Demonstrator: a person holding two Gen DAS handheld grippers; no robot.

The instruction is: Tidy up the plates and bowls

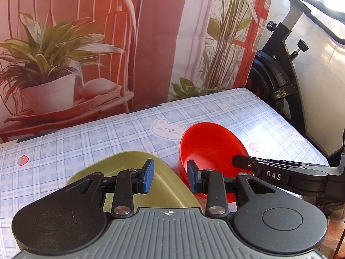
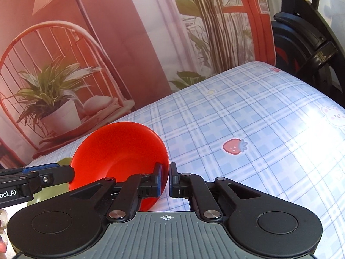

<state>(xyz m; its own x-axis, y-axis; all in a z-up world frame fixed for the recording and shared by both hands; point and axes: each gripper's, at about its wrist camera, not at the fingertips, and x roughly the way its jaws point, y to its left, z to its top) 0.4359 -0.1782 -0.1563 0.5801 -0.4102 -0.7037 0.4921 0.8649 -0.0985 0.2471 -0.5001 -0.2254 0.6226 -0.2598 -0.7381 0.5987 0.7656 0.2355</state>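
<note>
A red bowl (image 1: 207, 142) is tipped on its side on the checked tablecloth (image 1: 107, 133). My right gripper (image 2: 166, 179) is shut on the bowl's (image 2: 120, 149) near rim, one pad inside and one outside. It reaches in from the right in the left wrist view (image 1: 237, 160). An olive-green dish (image 1: 170, 185) lies just left of the bowl. My left gripper (image 1: 170, 176) straddles its right rim, which runs slantwise between the pads. The left pad sits inside and the right pad outside, and both seem to bear on it. Most of the dish (image 2: 64, 161) is hidden in the right wrist view.
A printed backdrop (image 1: 86, 43) of a chair and potted plants hangs along the table's far edge. A black exercise bike (image 1: 278, 69) stands off the far right corner. Bare tablecloth (image 2: 248, 129) stretches right of the bowl. A person's fingers (image 2: 2, 226) show at the left edge.
</note>
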